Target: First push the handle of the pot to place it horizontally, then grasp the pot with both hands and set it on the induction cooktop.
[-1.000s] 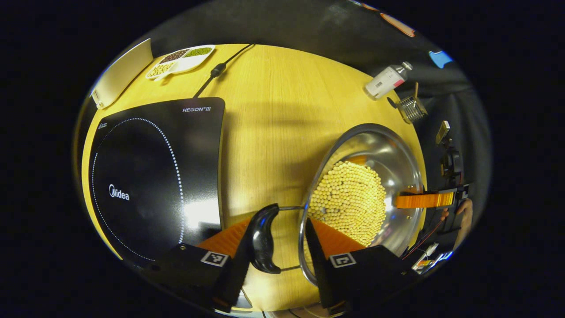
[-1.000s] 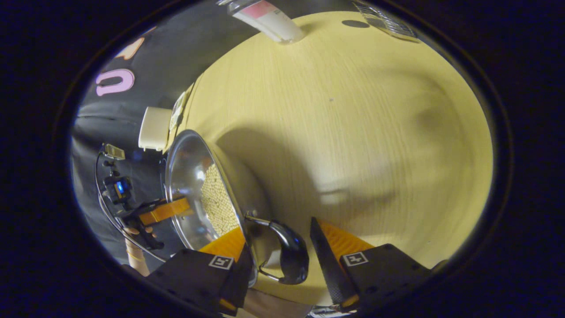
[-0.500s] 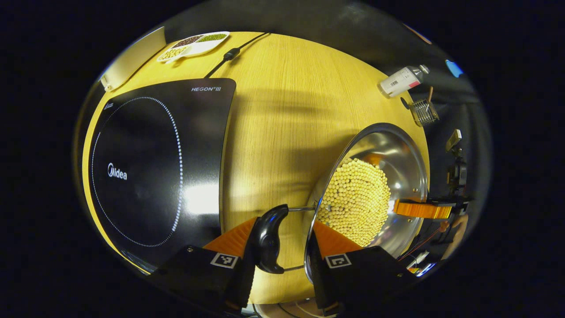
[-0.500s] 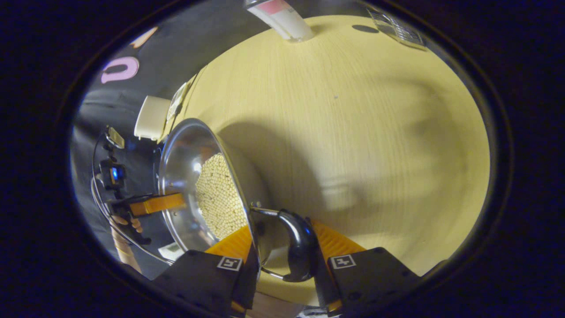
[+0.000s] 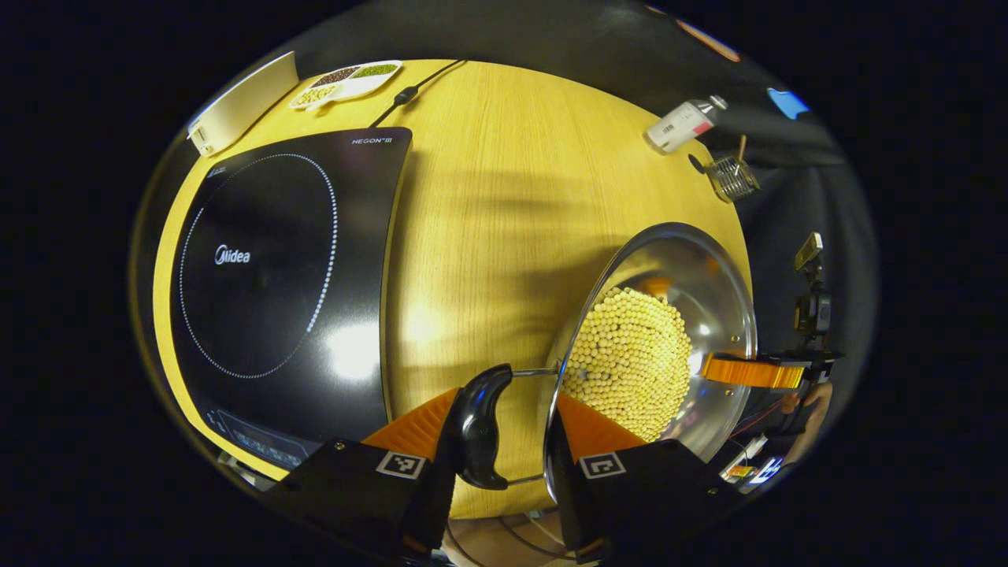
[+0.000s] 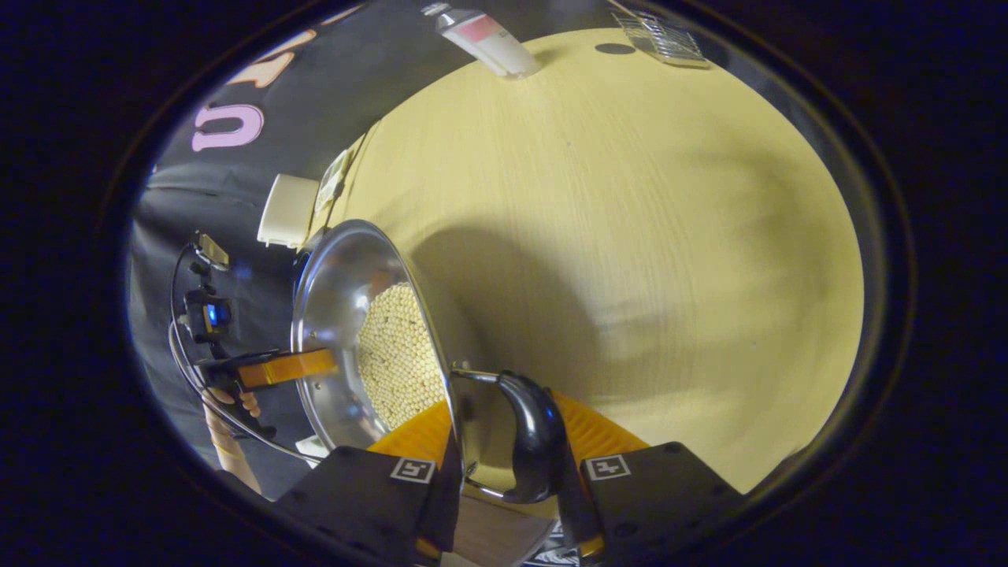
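my left gripper [image 5: 504, 441] jaws clamp the pot [image 5: 654, 362] rim and near handle [image 5: 478, 429], lower centre; my right gripper [image 6: 504, 465] jaws clamp the opposite handle [image 6: 534, 445]. induction cooktop [image 5: 276, 283] lies left on the tabletop [image 5: 504, 205].

Staged kitchen booth: cooktop [image 5: 276, 276], wooden table [image 5: 488, 213].

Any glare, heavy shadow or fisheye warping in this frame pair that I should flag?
Left gripper view: a bright glare patch on the induction cooktop, highlights inside the pot, and the table edge bowed by the lens. Right gripper view: a broad soft shadow on the table beside the pot; the bottle at the top is stretched.
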{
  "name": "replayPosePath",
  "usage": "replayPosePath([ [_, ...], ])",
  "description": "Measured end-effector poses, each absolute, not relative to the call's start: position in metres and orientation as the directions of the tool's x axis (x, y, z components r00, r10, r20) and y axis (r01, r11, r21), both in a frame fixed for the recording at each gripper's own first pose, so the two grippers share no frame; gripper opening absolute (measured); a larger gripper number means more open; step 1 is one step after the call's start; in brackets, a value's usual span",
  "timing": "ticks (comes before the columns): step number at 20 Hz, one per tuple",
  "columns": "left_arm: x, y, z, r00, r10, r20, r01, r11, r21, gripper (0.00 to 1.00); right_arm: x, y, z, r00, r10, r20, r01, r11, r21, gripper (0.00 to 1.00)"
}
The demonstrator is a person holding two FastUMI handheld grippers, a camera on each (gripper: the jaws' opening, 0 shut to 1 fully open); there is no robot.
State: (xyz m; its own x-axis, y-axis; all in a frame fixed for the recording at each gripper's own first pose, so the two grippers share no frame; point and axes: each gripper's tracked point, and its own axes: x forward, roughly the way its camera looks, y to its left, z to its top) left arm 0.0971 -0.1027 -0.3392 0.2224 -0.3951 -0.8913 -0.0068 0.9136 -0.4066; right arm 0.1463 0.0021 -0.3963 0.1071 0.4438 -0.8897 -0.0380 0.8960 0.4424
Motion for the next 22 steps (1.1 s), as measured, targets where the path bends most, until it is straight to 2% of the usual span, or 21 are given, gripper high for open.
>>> replayPosePath([
  [7, 0.051, -0.076, -0.317, 0.199, -0.380, -0.903, -0.004, 0.922, -0.388, 0.59, 0.095, 0.019, -0.374, 0.097, 0.462, -0.882, -0.023, 0.887, 0.462, 0.48],
  [8, 0.046, -0.070, -0.315, 0.202, -0.377, -0.904, -0.005, 0.923, -0.386, 0.57, 0.089, 0.023, -0.372, 0.097, 0.462, -0.882, -0.025, 0.887, 0.462, 0.54],
  [10, 0.040, -0.056, -0.311, 0.215, -0.369, -0.904, -0.004, 0.926, -0.378, 0.59, 0.082, 0.035, -0.367, 0.104, 0.460, -0.882, -0.037, 0.888, 0.458, 0.54],
  [11, 0.037, -0.049, -0.309, 0.224, -0.367, -0.903, -0.003, 0.926, -0.377, 0.57, 0.081, 0.042, -0.365, 0.111, 0.460, -0.881, -0.044, 0.888, 0.458, 0.54],
  [12, 0.035, -0.042, -0.308, 0.234, -0.365, -0.901, -0.006, 0.926, -0.377, 0.57, 0.078, 0.049, -0.361, 0.117, 0.462, -0.879, -0.050, 0.887, 0.459, 0.48],
  [15, 0.033, -0.013, -0.302, 0.272, -0.358, -0.893, -0.001, 0.928, -0.373, 0.59, 0.074, 0.075, -0.354, 0.138, 0.468, -0.873, -0.069, 0.884, 0.462, 0.48],
  [22, 0.031, 0.075, -0.306, 0.320, -0.362, -0.875, 0.027, 0.927, -0.374, 0.57, 0.057, 0.162, -0.347, 0.174, 0.452, -0.875, -0.071, 0.892, 0.446, 0.48],
])
